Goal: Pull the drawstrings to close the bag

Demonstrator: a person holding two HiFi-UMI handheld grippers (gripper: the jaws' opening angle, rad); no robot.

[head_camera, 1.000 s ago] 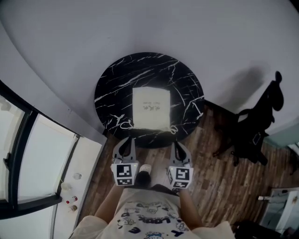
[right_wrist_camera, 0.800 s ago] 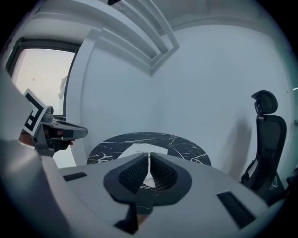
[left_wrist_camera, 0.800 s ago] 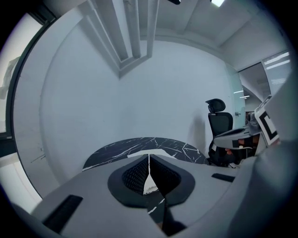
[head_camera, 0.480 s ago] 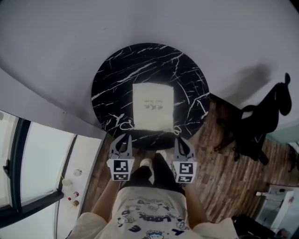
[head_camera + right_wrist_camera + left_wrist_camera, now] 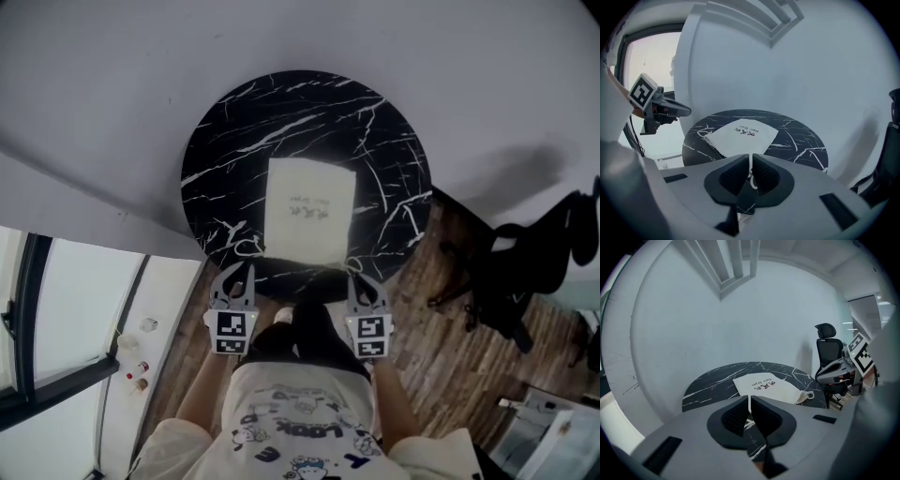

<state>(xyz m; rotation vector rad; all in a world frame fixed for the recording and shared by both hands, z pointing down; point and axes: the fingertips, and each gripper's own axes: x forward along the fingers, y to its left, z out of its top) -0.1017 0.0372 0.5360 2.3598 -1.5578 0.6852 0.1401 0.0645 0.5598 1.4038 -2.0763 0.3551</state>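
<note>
A cream drawstring bag lies flat in the middle of the round black marble table, mouth toward me. Its cord loops lie at the near corners, one on the left, one on the right. My left gripper hovers at the table's near edge just short of the left loop, jaws shut and empty. On the other side my right gripper sits beside the right loop, also shut and empty. Both gripper views show the bag ahead of closed jaws.
A black office chair stands on the wooden floor to the right of the table. A white sill with small bottles runs along the window at the left. A white wall curves behind the table.
Both grippers have sunk and moved forward from over the floor to the table's near edge, close to the cord loops. The bag has not moved.
</note>
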